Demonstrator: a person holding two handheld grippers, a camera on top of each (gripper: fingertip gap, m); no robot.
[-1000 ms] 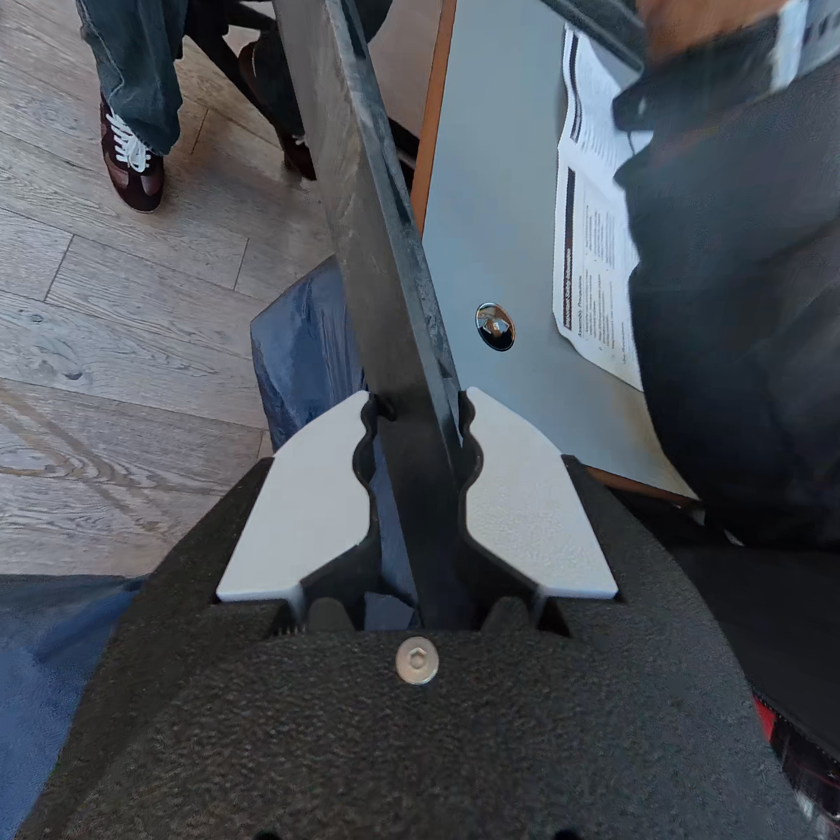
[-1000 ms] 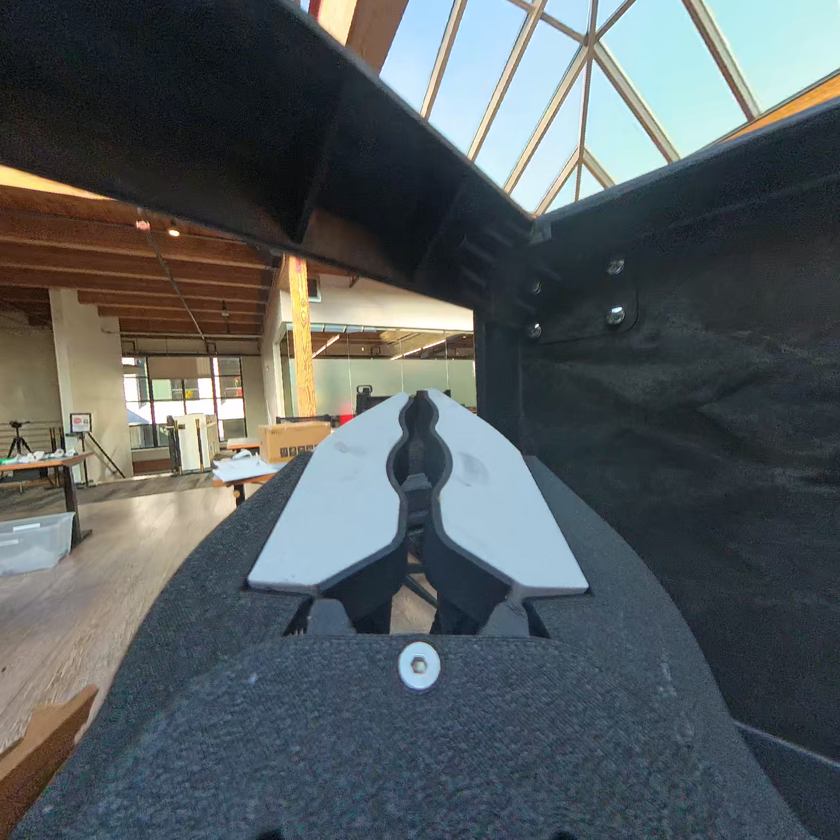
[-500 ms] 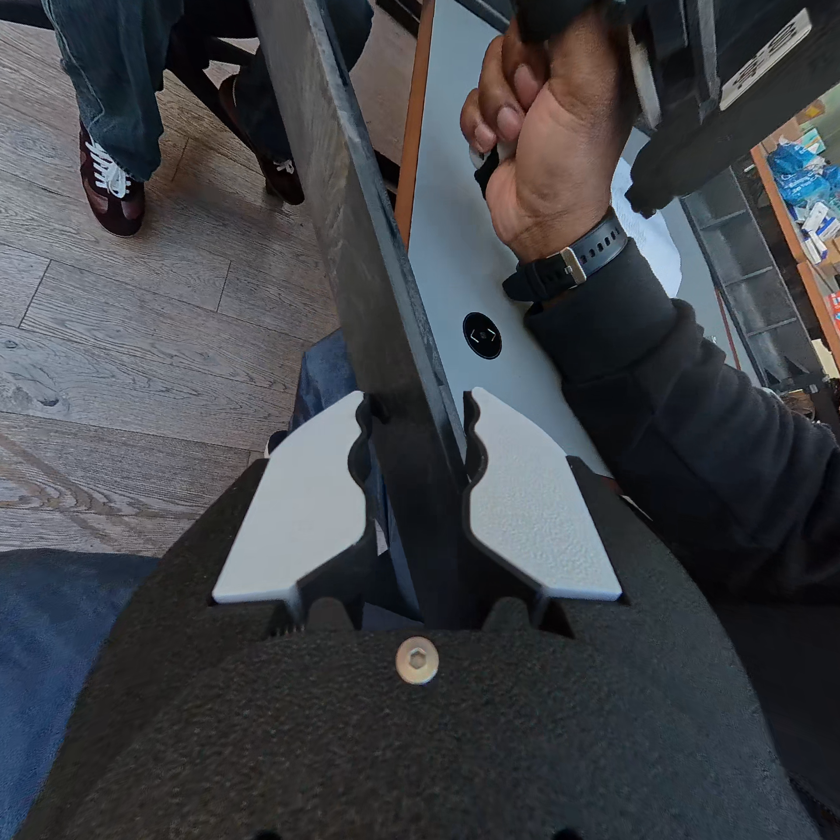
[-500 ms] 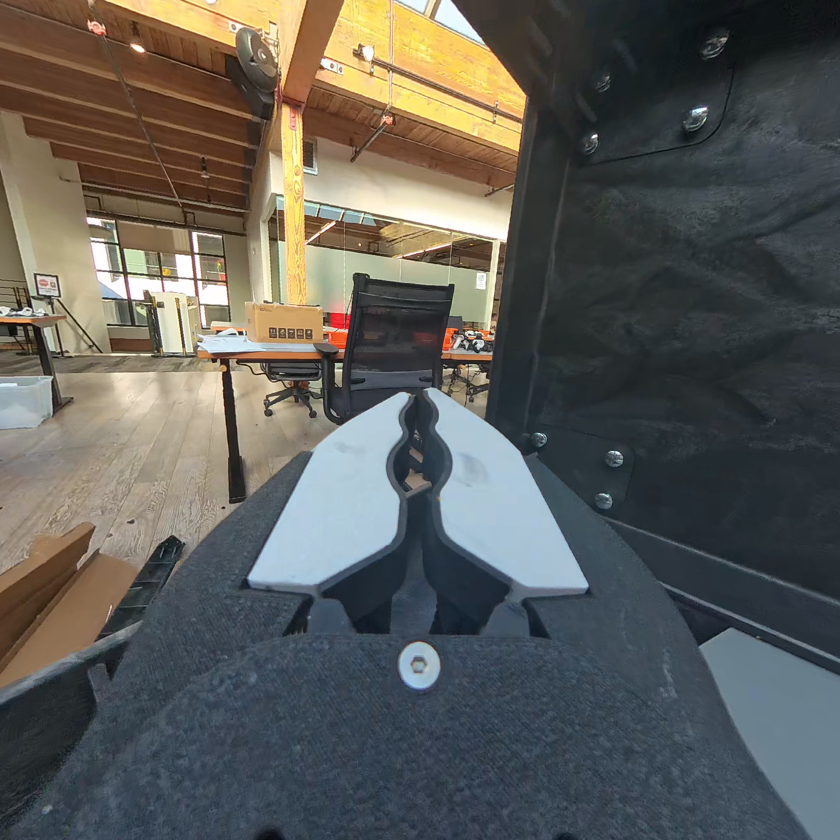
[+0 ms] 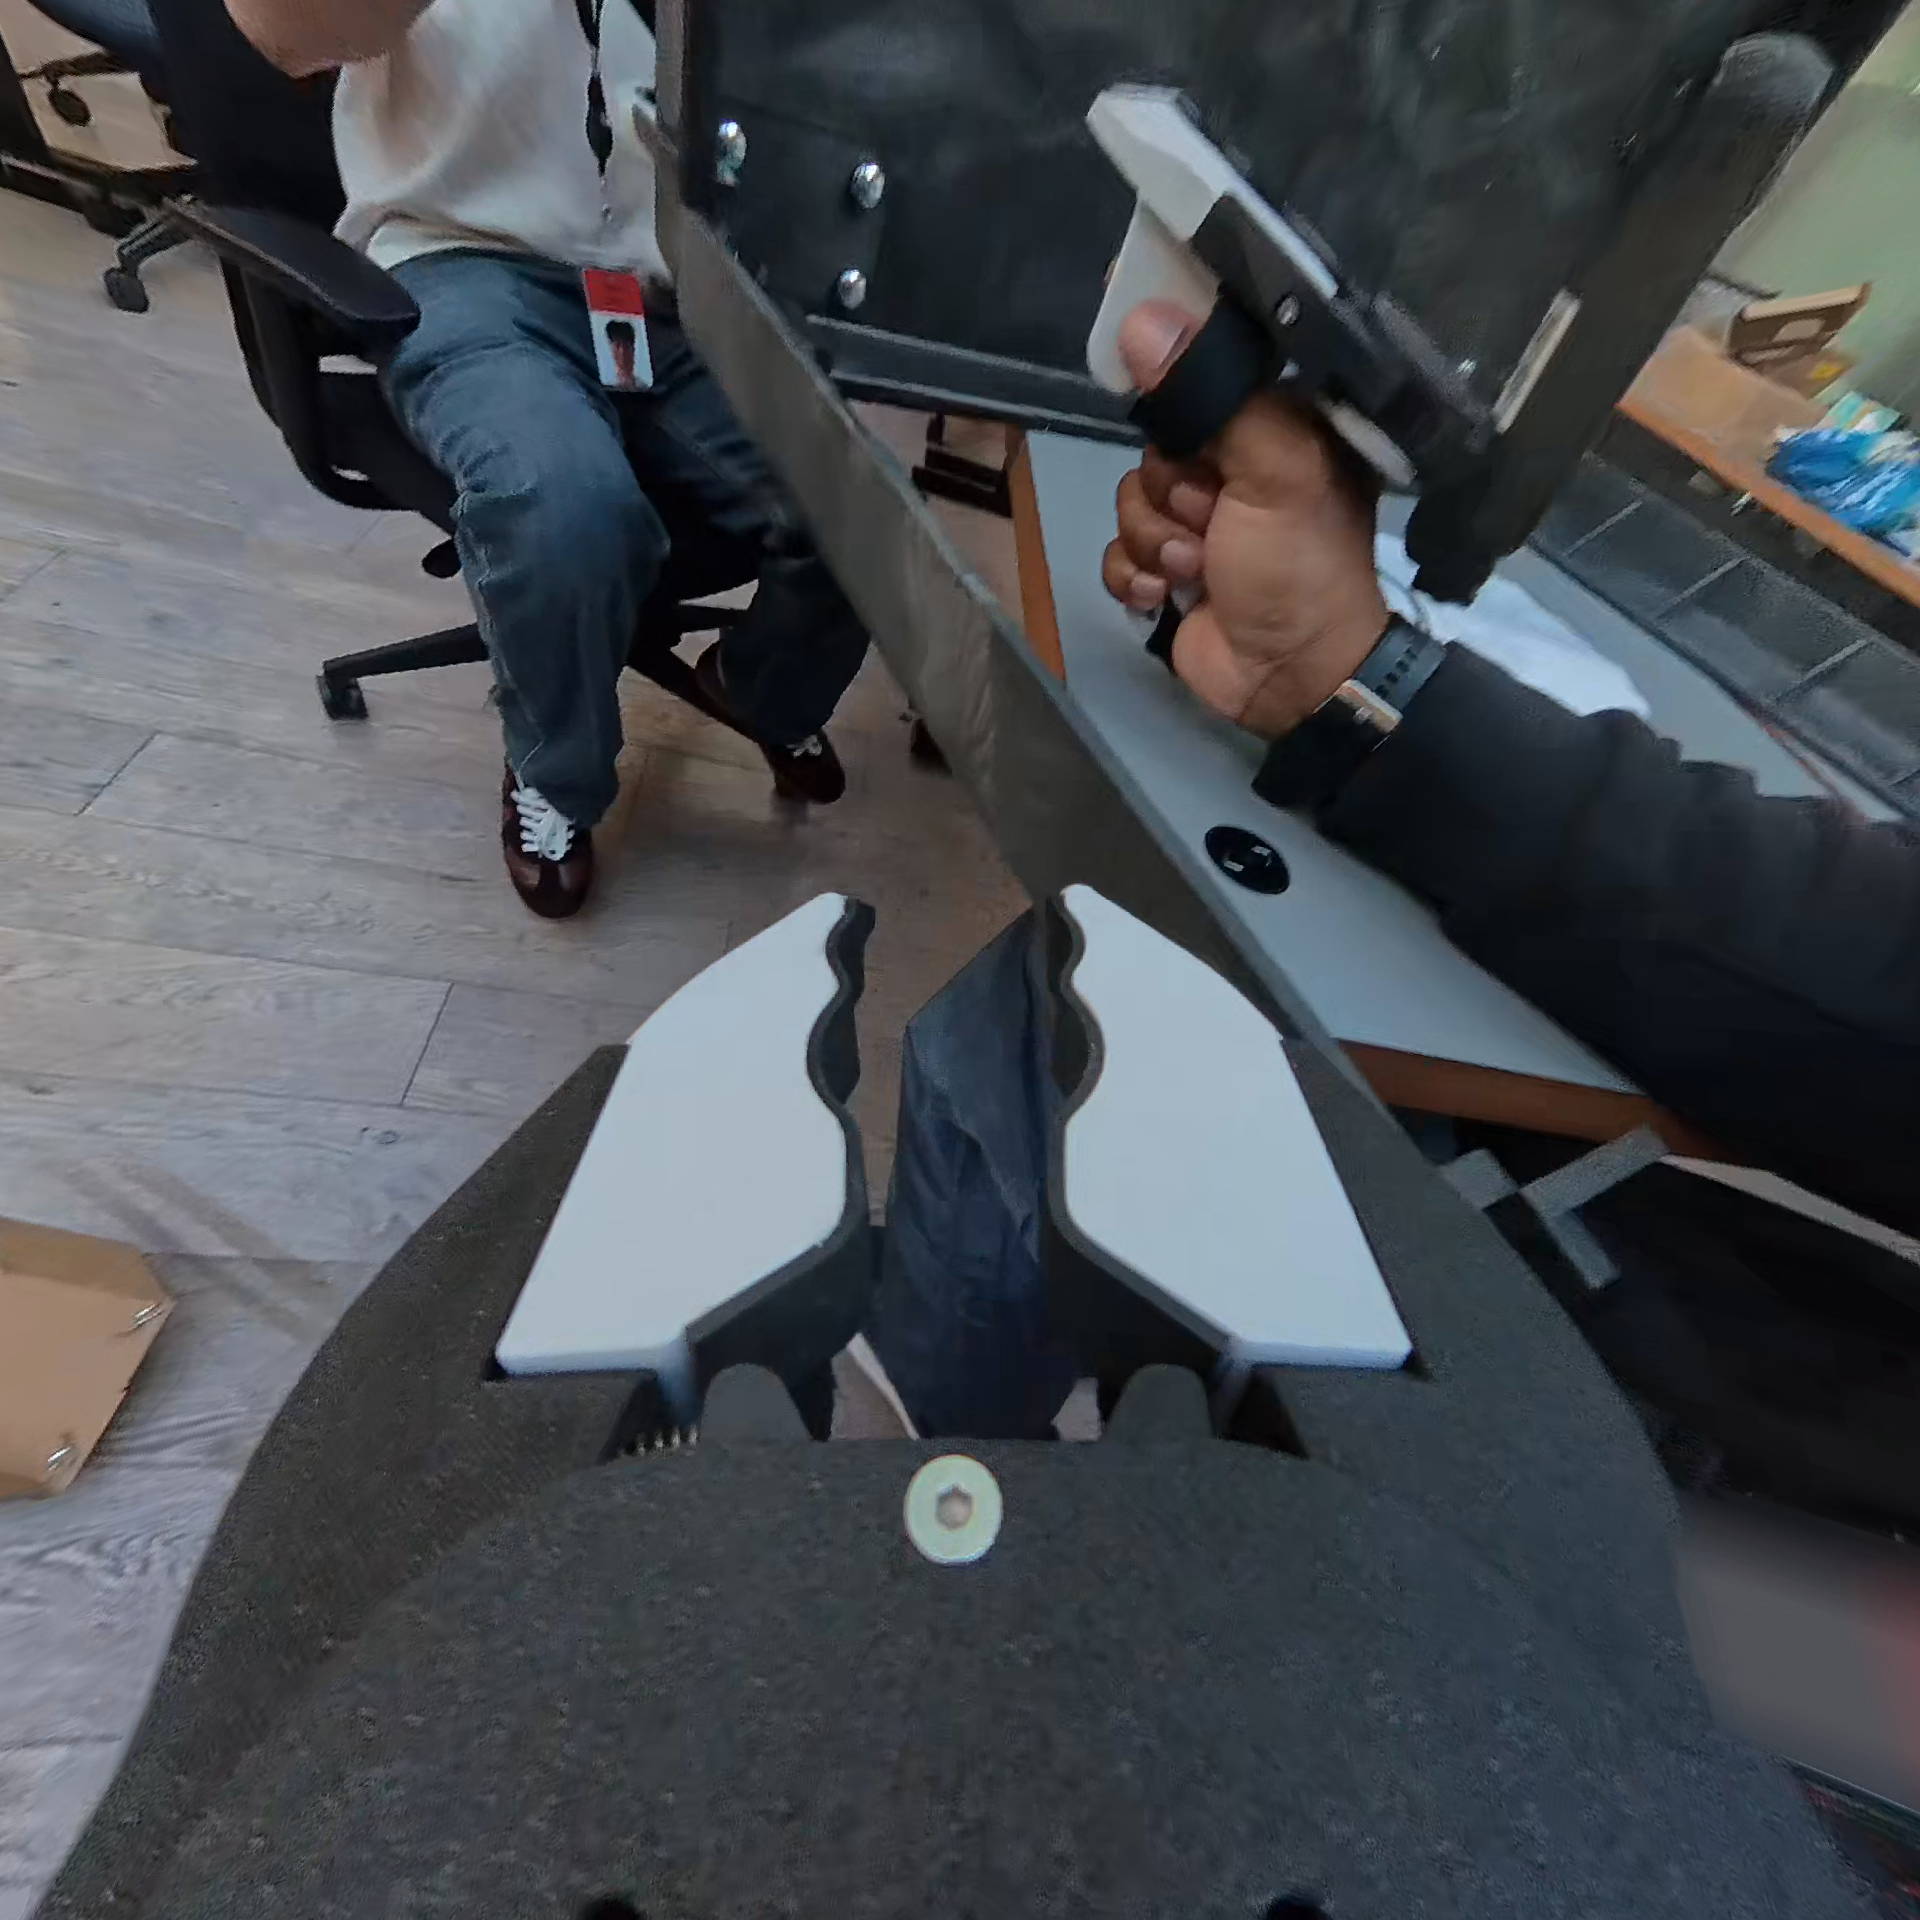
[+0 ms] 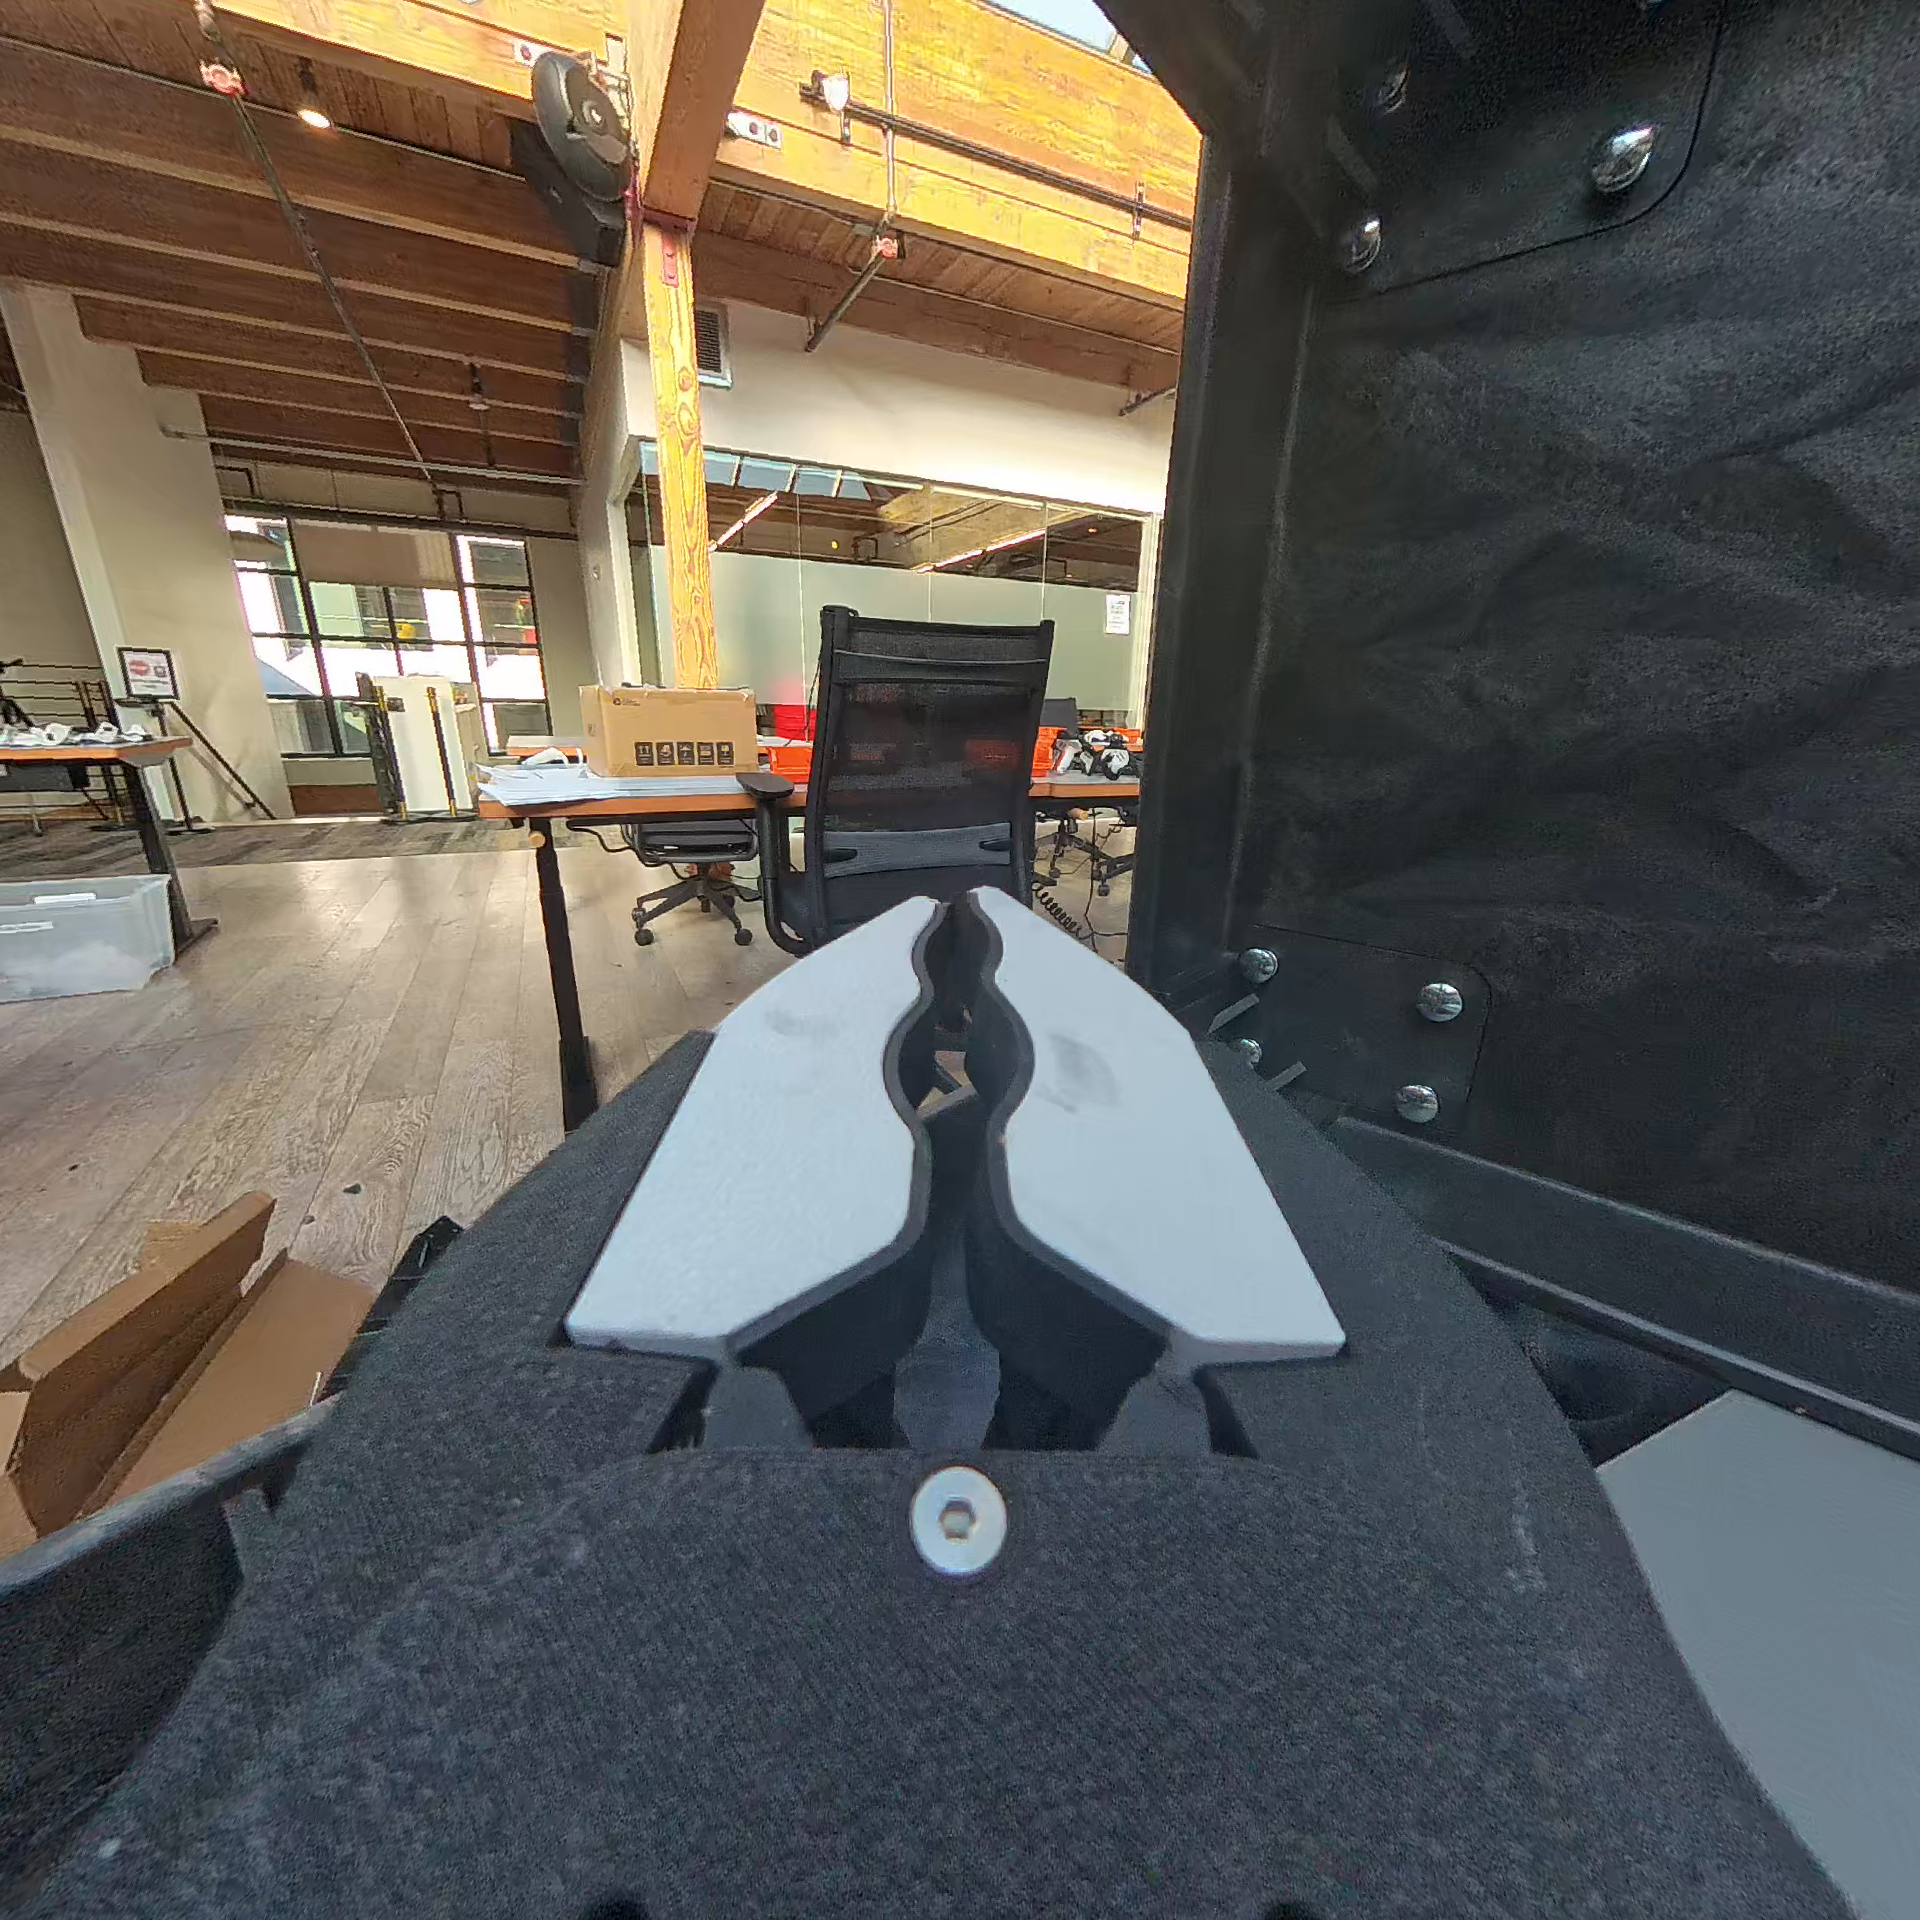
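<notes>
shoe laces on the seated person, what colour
White, on a dark red shoe; the left wrist view shows them best.

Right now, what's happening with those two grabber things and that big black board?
A person holds a gripper in each hand beside a big black felt-covered panel by a grey desk. The left gripper is open; the panel's lower corner sits at one fingertip, not pinched between the two. The right gripper is shut on nothing, held by a hand right next to the panel's face. Another person sits on an office chair nearby.
</notes>
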